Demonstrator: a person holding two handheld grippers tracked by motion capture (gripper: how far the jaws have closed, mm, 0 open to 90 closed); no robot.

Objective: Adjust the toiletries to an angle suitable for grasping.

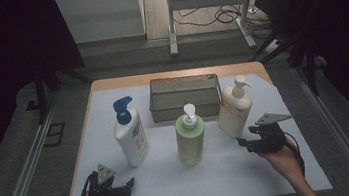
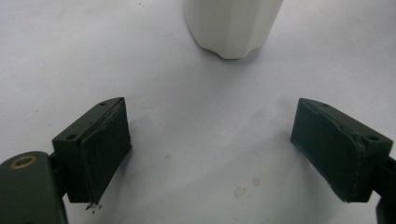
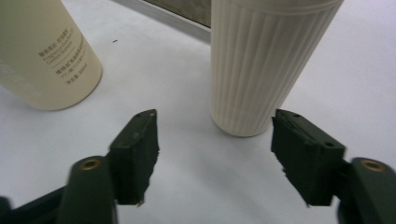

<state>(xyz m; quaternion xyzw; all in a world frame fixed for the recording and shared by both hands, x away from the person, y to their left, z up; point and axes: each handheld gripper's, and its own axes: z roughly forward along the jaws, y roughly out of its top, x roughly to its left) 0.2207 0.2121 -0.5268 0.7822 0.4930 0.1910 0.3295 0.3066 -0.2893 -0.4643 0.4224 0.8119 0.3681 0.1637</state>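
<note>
Your left hand-held gripper [image 1: 123, 187] rests low on the bench [image 1: 222, 172], jaws apart and empty, facing the blue-pump lotion bottle [image 1: 130, 133]. The green pump bottle [image 1: 190, 139] stands mid-bench. Your right hand-held gripper [image 1: 245, 136] is spread wide, just short of the cream ribbed pump bottle [image 1: 234, 108].

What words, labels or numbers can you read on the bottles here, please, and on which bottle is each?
No text is legible.
Green bottle: several small printed lines, in the right gripper view, too small to read.
Blue-pump bottle: a coloured label, blurred.
Ribbed cream bottle: no print seen.
</note>
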